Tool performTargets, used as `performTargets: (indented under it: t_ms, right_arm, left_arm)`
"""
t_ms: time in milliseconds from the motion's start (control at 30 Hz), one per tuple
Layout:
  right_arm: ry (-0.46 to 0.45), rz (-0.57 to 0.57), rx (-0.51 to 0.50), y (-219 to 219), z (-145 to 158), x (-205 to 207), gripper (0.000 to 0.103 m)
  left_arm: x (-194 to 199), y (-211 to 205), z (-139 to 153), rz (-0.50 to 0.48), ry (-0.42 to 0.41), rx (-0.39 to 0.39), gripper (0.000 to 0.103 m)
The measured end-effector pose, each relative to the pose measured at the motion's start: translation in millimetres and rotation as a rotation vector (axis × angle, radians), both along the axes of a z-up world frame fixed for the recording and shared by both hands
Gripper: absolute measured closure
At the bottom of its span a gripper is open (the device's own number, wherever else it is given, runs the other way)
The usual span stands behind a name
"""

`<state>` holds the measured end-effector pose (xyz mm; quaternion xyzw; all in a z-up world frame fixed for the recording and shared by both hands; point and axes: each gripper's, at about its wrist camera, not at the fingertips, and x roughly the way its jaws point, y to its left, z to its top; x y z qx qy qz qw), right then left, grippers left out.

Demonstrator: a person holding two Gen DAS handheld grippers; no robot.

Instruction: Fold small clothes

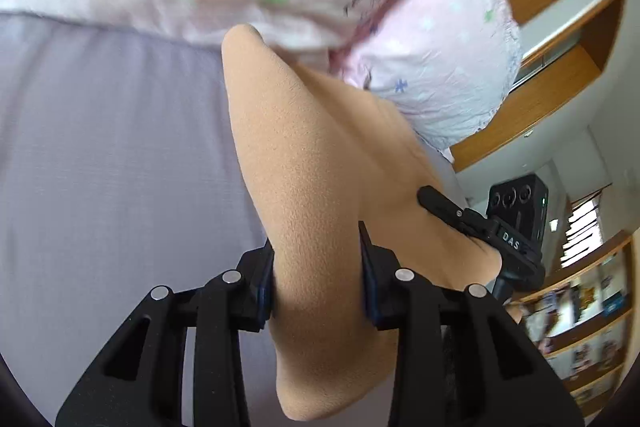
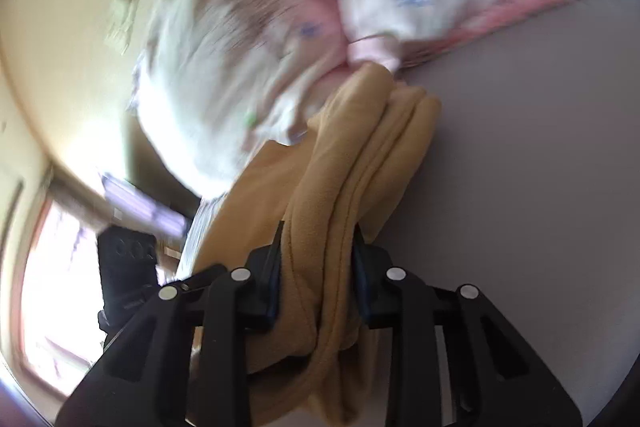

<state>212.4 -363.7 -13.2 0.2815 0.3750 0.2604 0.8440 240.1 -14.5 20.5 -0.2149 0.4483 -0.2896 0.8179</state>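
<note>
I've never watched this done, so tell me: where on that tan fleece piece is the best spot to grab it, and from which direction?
Probably at an outer edge, coming in from the side with one finger on each face. The tan fleece garment is soft and thin, so it bunches easily between fingers. Both the left gripper and right gripper already pinch it this way, the right one on a thick stack of folded layers.

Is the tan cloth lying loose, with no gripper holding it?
No, the left gripper is shut on the tan cloth.

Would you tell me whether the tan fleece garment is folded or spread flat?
Folded and bunched: the tan fleece garment shows several stacked layers between the right gripper.
</note>
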Motion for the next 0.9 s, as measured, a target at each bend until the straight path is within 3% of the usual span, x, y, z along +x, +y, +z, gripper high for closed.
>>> performTargets:
  t_ms: [100, 167, 233, 267, 367, 467, 533, 600, 700, 767, 800, 833, 900]
  right_arm:
    - [0.030, -0.003, -0.133, 20, 0, 1, 0.067]
    - [-0.047, -0.096, -0.162, 14, 20, -20, 0.061]
    - [-0.135, -0.079, -0.068, 10, 43, -46, 0.058]
    - [-0.173, -0.010, 0.021, 15, 55, -63, 0.051]
    - [-0.183, 0.126, 0.091, 41, 66, -86, 0.030]
    - [-0.088, 0.112, 0.012, 58, 46, -84, 0.030]
    - [0.046, 0.035, -0.007, 50, 13, -71, 0.030]
    - [0.141, 0.007, 0.025, 41, -13, -65, 0.037]
    - [0.070, -0.019, 0.045, 31, 2, -87, 0.038]
    - [-0.024, -0.027, 0.012, 31, 20, -109, 0.019]
    - [-0.070, -0.037, -0.033, 32, 28, -122, 0.014]
    - [-0.093, -0.053, -0.077, 34, 33, -129, 0.003]
    - [-0.124, -0.127, -0.226, 39, 39, -145, 0.002]
  left_arm:
    - [-15, 22, 1, 0.038, -0.010, 0.094, 0.062]
    - [-29, 35, 3, 0.057, -0.023, 0.121, 0.062]
    - [-52, 39, 19, 0.068, -0.126, 0.156, 0.062]
    - [-61, 37, 26, 0.059, -0.172, 0.164, 0.061]
    - [-86, 10, 44, -0.025, -0.278, 0.154, 0.043]
    - [-91, -19, 36, -0.091, -0.273, 0.193, 0.039]
    - [-84, -29, 19, -0.093, -0.210, 0.246, 0.039]
    - [-80, -32, 1, -0.096, -0.155, 0.302, 0.039]
    - [-95, -21, 8, -0.085, -0.185, 0.267, 0.038]
    - [-109, -10, 16, -0.051, -0.217, 0.258, 0.025]
    - [-120, -2, 20, -0.010, -0.238, 0.274, 0.013]
    - [-128, 3, 21, 0.028, -0.251, 0.301, 0.007]
    - [-138, 7, 21, 0.088, -0.249, 0.396, 0.002]
